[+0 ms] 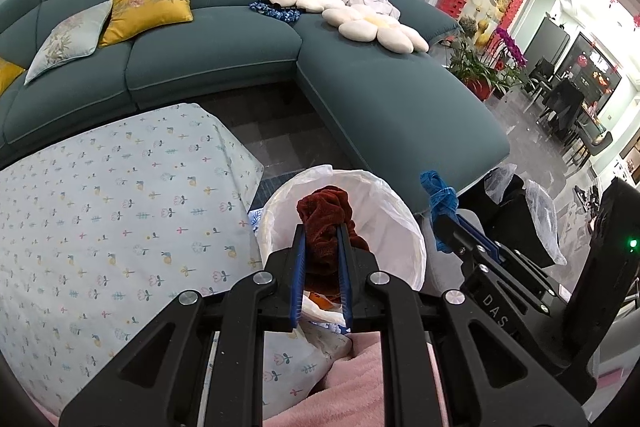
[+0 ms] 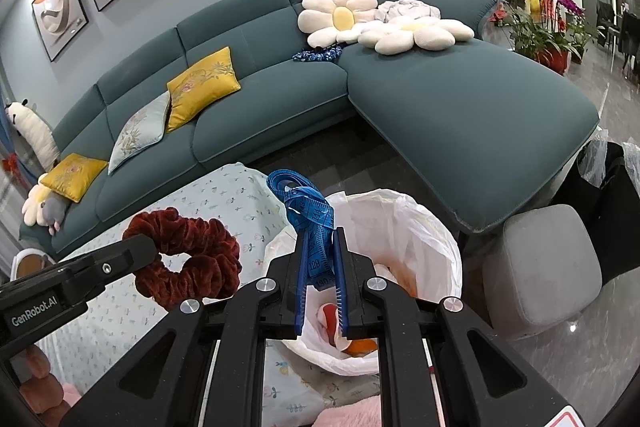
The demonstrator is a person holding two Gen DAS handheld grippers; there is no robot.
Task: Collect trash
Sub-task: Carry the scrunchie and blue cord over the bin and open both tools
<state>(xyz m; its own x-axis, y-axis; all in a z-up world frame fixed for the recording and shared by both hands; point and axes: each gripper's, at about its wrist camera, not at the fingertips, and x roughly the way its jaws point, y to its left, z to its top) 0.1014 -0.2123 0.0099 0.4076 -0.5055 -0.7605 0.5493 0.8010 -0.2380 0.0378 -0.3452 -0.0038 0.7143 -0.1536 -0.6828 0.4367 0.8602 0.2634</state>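
Observation:
My left gripper (image 1: 322, 231) is shut on a dark red velvet scrunchie (image 1: 326, 215), held above the mouth of a bin lined with a white plastic bag (image 1: 394, 203). From the right wrist view the same scrunchie (image 2: 188, 259) hangs left of the bin, over the table's edge. My right gripper (image 2: 320, 233) is shut on a folded blue measuring tape (image 2: 306, 211), which sticks up past the fingertips over the bag's rim (image 2: 436, 231). The tape (image 1: 440, 203) also shows beside the bin in the left wrist view. Orange and white scraps (image 2: 360, 345) lie inside the bag.
A table under a flower-print cloth (image 1: 100, 227) stands left of the bin. A teal corner sofa (image 1: 240, 55) with cushions runs behind. A grey stool (image 2: 544, 267) and a black bin with a clear liner (image 1: 536, 211) stand to the right. Pink fabric (image 1: 360, 383) lies below.

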